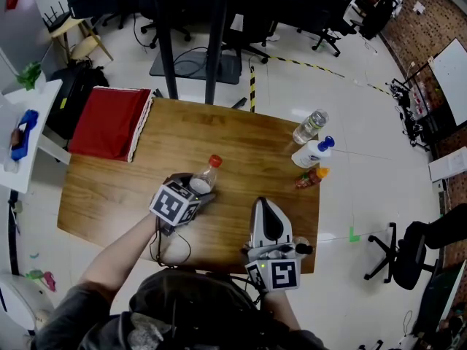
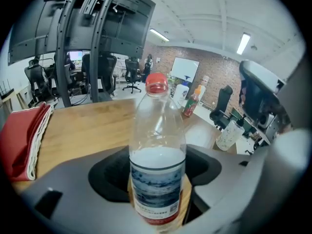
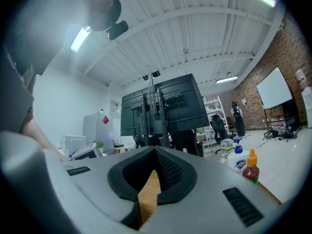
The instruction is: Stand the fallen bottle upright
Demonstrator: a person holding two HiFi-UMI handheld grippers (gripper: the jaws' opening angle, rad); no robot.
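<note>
Right gripper (image 1: 263, 203) — nearest item, grey and black with a marker cube. Its fingers (image 3: 171, 172) are brought together with nothing between them, idle at the near edge of the wooden tabletop (image 1: 102, 195).

Left gripper (image 1: 195, 187) — fingers (image 2: 109, 172) spread wide and clamped on the labelled lower body of the task's thing.

Clear plastic bottle with red screw cap (image 2: 157, 130) — blue-and-white label. It sits near the middle of the tabletop, leaning with its cap toward the far side, not yet upright. Whether the base touches the wood cannot be told.

Handling, by estimate: light, thin-walled and smooth. It would likely dent under a hard squeeze and slip under a slack one. The label band low on the body looks the soundest hold, leaving the base free to set down flat.

Also present: folded red cloth (image 1: 109, 121), far left corner; three small bottles (image 1: 312, 154), far right edge.
</note>
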